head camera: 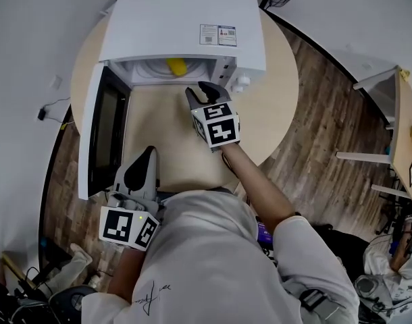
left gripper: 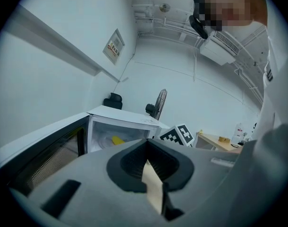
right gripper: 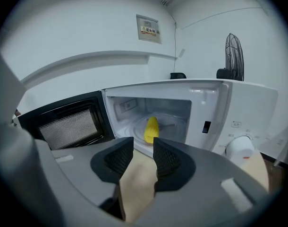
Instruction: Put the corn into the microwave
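While the head view looks down on the round bench (head camera: 277,106) and only catches a yellow end of the corn (head camera: 175,66) under the roof of the microwave (head camera: 186,19), the right gripper view looks straight into the oven. There the whole cob lies on the glass plate (right gripper: 174,123), pointing front to back, near the left of the chamber. The door (head camera: 101,133) is swung wide open to the left, and its mesh window shows in both gripper views.

The right tool (head camera: 206,92) hovers over the bench just before the oven's opening, apart from the corn. Its own view shows its jaws released, with a clear gap and nothing but bare bench between them. That view also shows the white dial (right gripper: 239,148) on the control panel and a fan (right gripper: 234,51) behind the oven.

The left tool (head camera: 146,155) sits near the bench's close edge, by the person's body and beside the open door. Its own view shows the jaws clenched, tips meeting, empty. From there the corn is only a small yellow patch deep inside the chamber.
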The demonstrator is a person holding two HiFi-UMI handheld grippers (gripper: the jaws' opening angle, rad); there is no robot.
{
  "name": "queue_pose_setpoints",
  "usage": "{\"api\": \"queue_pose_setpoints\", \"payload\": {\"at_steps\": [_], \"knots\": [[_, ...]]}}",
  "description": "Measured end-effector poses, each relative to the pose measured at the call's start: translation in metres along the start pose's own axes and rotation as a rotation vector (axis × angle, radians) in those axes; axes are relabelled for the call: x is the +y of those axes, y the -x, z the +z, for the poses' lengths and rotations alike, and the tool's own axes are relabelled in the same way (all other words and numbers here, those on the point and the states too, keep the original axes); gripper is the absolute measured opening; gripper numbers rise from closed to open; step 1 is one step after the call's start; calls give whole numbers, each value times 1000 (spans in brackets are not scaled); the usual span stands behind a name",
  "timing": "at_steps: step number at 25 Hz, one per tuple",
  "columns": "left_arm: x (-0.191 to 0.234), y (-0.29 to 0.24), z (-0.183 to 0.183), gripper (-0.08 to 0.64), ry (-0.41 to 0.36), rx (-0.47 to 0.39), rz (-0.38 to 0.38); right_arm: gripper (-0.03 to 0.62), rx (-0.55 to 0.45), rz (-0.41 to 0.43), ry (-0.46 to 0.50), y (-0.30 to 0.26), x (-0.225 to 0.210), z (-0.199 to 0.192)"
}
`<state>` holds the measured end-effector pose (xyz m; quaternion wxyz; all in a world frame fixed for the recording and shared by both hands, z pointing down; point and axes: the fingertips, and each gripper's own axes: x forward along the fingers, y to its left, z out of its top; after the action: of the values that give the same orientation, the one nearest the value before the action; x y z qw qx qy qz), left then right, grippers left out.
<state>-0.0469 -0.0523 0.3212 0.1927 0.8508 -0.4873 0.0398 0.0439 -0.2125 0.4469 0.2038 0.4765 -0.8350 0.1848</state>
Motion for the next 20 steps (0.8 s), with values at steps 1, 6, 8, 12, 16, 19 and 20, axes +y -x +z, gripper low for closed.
{"api": "queue_pose_setpoints", "payload": {"at_steps": [1, 6, 8, 12, 16, 19, 20], "knots": [[0, 1, 1, -11, -3, -4, 2, 144, -2, 5, -3, 4, 1, 0], [-1, 7, 4, -11, -12, -27, 17, 138, -3, 61, -15, 22, 15, -7], [-1, 8, 6, -11, -7, -37, 21, 127, -2, 65, -20, 30, 16, -11], [1, 11, 5, -11, -1, -46, 31, 117, -7, 67, -39, 43, 17, -14], [3, 17, 0, -11, 10, -43, 43, 117, -15, 80, -55, 59, 22, -16], [7, 18, 0, -11, 16, -48, 53, 112, -27, 84, -60, 70, 25, -14], [8, 18, 0, -11, 17, -48, 55, 106, -32, 86, -62, 74, 25, -13]]}}
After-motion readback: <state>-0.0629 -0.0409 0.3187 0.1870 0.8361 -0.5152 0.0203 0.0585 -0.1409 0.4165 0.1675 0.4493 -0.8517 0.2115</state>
